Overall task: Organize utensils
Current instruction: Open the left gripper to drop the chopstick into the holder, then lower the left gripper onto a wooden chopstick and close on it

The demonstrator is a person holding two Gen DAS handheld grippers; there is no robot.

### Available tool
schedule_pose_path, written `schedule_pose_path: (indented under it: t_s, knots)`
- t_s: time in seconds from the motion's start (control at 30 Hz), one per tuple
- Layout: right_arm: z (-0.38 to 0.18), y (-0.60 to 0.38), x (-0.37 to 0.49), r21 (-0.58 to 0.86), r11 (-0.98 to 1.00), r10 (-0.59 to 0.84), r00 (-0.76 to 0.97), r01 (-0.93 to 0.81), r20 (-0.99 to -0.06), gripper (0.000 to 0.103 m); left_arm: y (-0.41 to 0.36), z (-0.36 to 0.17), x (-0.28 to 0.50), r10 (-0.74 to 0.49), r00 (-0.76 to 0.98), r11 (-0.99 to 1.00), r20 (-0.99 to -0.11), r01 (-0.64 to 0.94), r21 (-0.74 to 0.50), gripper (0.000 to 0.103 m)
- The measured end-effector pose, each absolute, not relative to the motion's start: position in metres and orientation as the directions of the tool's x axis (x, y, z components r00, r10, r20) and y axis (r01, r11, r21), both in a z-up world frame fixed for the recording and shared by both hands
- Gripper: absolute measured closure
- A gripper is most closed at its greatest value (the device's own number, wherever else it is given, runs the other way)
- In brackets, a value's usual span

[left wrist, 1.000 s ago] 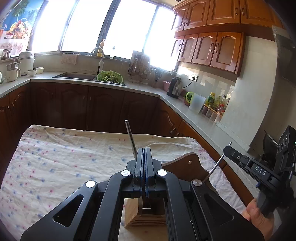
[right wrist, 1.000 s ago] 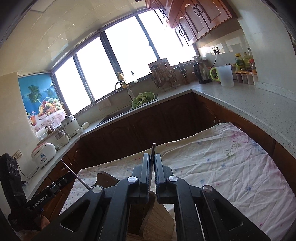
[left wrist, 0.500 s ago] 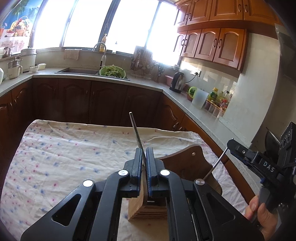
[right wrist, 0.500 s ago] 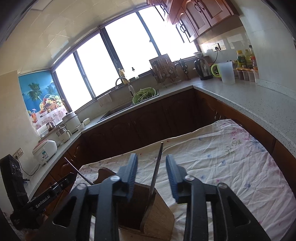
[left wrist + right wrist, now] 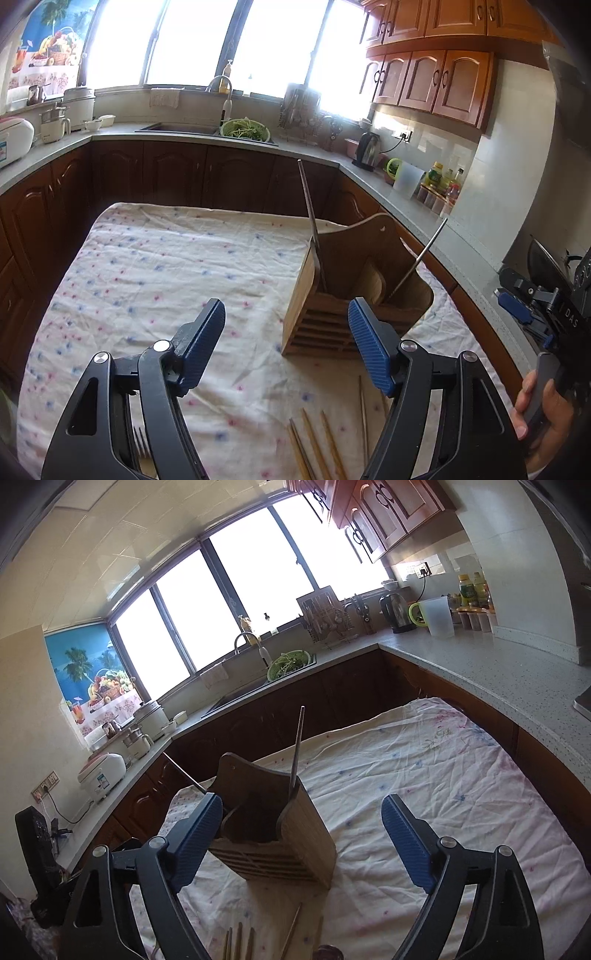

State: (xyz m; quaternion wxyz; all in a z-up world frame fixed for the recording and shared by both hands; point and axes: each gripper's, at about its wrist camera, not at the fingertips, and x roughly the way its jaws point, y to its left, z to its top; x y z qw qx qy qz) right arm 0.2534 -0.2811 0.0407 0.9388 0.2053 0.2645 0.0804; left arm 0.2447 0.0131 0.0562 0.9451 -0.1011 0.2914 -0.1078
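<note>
From the left wrist, the left hand-held gripper (image 5: 286, 345) is spread wide and empty above the cloth-covered tabletop (image 5: 147, 273), with the wooden utensil holder (image 5: 343, 295) just ahead holding two metal chopsticks (image 5: 310, 218) and loose wooden chopsticks (image 5: 317, 443) lying near its base. From the right wrist, the right hand-held gripper (image 5: 301, 834) is likewise wide and empty, the holder (image 5: 277, 830) standing near its left finger (image 5: 195, 834).

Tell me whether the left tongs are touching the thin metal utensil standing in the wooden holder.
Apart. The left wrist view shows the left tongs wide open, with tablecloth visible between them and the thin metal utensil in the wooden holder.
</note>
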Motion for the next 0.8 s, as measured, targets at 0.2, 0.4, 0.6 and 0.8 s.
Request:
schedule_pose_path:
  t_s: [0.2,0.4,0.6,0.8]
  knots:
    - [0.032,-0.282,0.206,0.407,0.913,0.253,0.830,-0.035,-0.498,0.010,0.020,0.038,0.208,-0.256,0.776,0.958,-0.577,0.127,-0.255,0.029]
    - [0.018,-0.284,0.165,0.359,0.933,0.223,0.810,-0.018,-0.542,0.010,0.025,0.015,0.178,-0.250,0.736,0.961,-0.630,0.108,-0.255,0.029]
    - [0.002,-0.287,0.136,0.326,0.945,0.195,0.792,0.005,-0.578,0.010,0.022,-0.006,0.157,-0.246,0.703,0.964,-0.668,0.105,-0.245,0.029]
    - [-0.016,-0.287,0.120,0.295,0.955,0.175,0.768,0.019,-0.616,0.010,0.014,-0.025,0.149,-0.239,0.667,0.968,-0.706,0.107,-0.227,0.029]
